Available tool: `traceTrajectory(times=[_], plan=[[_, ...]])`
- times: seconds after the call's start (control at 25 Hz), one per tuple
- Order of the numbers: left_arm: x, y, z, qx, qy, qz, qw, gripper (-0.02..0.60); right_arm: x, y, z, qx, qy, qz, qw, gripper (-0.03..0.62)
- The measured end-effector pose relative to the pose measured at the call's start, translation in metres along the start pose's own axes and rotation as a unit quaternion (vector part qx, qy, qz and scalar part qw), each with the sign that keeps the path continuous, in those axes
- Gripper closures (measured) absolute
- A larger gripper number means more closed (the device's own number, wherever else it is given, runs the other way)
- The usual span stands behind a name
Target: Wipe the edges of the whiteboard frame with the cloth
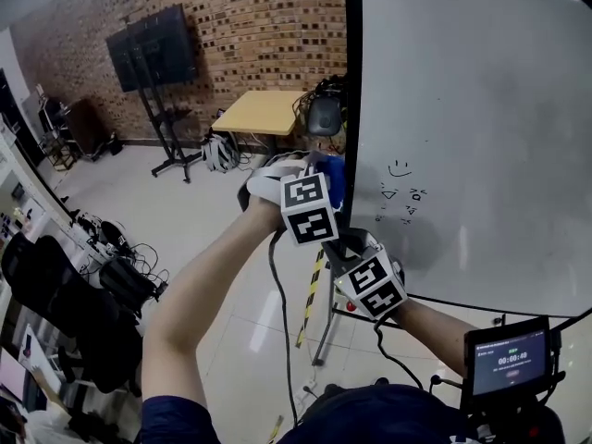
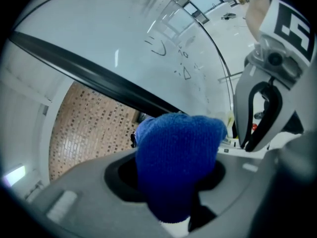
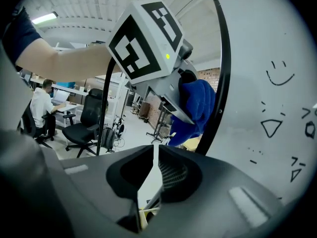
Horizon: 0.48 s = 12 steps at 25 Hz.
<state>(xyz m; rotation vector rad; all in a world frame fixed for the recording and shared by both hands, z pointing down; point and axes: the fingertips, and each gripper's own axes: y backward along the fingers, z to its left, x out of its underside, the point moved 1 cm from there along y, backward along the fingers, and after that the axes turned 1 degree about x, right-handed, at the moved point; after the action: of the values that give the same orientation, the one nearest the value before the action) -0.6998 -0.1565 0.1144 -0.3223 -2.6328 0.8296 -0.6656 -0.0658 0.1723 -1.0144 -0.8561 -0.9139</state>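
With our left gripper (image 2: 171,182) clamped on the blue cloth (image 2: 181,143) at the whiteboard's (image 1: 481,109) black frame (image 2: 99,78), and our right gripper (image 3: 151,175) closed and empty lower beside that frame, steady pressure along its edge looks essential.

Cloth (image 2: 178,167): solid blue, knit texture. Whiteboard (image 1: 481,109): white, with small black doodles (image 1: 400,192). Frame (image 1: 352,81): black. Left gripper (image 2: 171,182) and right gripper (image 3: 154,167): grey bodies, black jaw pockets. Left cube (image 1: 310,209) and right cube (image 1: 375,287): white with black square markers. Brick wall (image 1: 259,26): red-brown, pale mortar. Table (image 1: 264,111): tan top. TV (image 1: 153,46): black. Bar (image 1: 311,294) below the whiteboard's bottom left corner: yellow/black stripes. Office chair (image 3: 89,120): black.
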Motion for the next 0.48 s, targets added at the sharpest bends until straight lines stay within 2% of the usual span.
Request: traceTrajectory(times=[0.36, 0.48], plan=[[-0.011, 0.016, 0.043, -0.012, 0.007, -0.002, 0.9999, 0.374, -0.032, 0.001, -0.022, 0.003, 0.032, -0.023, 0.999, 0.580], [-0.014, 0.023, 0.053, -0.021, 0.008, -0.003, 0.9997, 0.374, -0.033, 0.005, -0.024, -0.014, 0.026, -0.011, 1.000, 0.583]])
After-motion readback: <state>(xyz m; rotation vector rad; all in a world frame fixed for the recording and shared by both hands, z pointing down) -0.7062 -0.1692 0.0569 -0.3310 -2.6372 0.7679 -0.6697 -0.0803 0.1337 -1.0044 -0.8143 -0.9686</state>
